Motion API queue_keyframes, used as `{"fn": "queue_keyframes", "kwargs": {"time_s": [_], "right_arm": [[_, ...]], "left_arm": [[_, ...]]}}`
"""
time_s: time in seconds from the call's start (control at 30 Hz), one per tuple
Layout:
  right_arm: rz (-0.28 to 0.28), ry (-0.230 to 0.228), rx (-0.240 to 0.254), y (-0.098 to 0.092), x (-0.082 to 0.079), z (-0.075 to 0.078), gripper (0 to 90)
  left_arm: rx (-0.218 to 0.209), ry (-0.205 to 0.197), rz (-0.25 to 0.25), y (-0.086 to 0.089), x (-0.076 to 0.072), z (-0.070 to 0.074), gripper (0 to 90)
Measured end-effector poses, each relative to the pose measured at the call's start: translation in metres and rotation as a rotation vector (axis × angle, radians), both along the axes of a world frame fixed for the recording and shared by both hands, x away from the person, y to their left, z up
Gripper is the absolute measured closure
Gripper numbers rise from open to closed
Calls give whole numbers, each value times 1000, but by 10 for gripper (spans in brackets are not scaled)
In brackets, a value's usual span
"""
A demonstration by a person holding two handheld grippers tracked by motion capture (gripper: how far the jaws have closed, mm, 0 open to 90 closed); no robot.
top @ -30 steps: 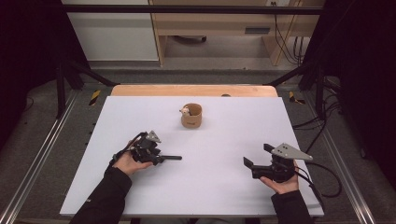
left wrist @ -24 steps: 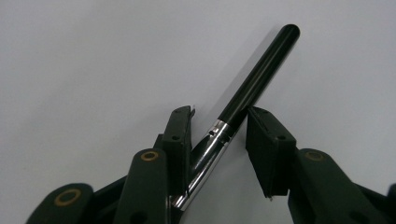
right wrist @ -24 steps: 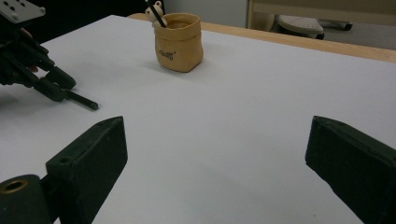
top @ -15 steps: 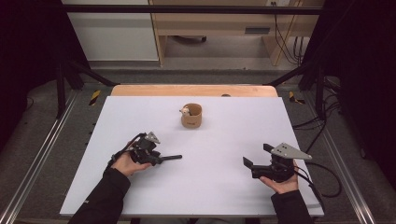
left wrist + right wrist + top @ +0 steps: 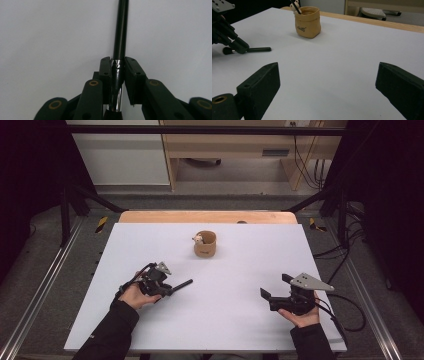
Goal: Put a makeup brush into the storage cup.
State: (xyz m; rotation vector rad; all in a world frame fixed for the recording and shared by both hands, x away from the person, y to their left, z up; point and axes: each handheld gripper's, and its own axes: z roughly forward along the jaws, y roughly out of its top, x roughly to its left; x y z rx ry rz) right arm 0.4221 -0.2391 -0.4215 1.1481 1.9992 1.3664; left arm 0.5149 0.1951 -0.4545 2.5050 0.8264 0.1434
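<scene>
While the left gripper (image 5: 167,289) rests low on the white table (image 5: 235,320), well in front of and to the left of the tan fabric pen pot (image 5: 205,244), its jaws have just been closing and now pinch a black pen (image 5: 181,285) between their pads. In the left gripper view the pen (image 5: 120,35) runs straight out from the jaws, its chrome ring sitting right between the pads and its dark barrel lying flat along the table surface. From above, the pen's free end points toward the pot but stays well apart from it. The right gripper (image 5: 273,291) sits in the person's right hand (image 5: 300,316), in front of and to the right of the pot, jaws spread wide with nothing between them. Bare tabletop lies between the pot and both grippers. The pot stands near the table's far edge, with a small bear-topped pen (image 5: 295,5) standing in it.
</scene>
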Motion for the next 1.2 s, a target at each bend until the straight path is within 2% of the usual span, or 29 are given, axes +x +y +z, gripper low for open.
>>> {"fn": "queue_keyframes", "kwargs": {"time_s": [0.4,0.53,0.63,0.83,1.2], "right_arm": [[2,0,1,0,0,0,63],[1,0,0,0,0,0,63],[1,0,-1,0,0,0,63],[-2,1,2,0,0,1,63],[-1,1,-1,0,-1,1,64]], "left_arm": [[5,3,-5,-1,1,0,771],[14,20,-29,-3,2,2,712],[47,26,-37,-6,5,4,674],[76,34,-51,-11,8,5,677],[97,48,-53,-10,7,5,709]]}}
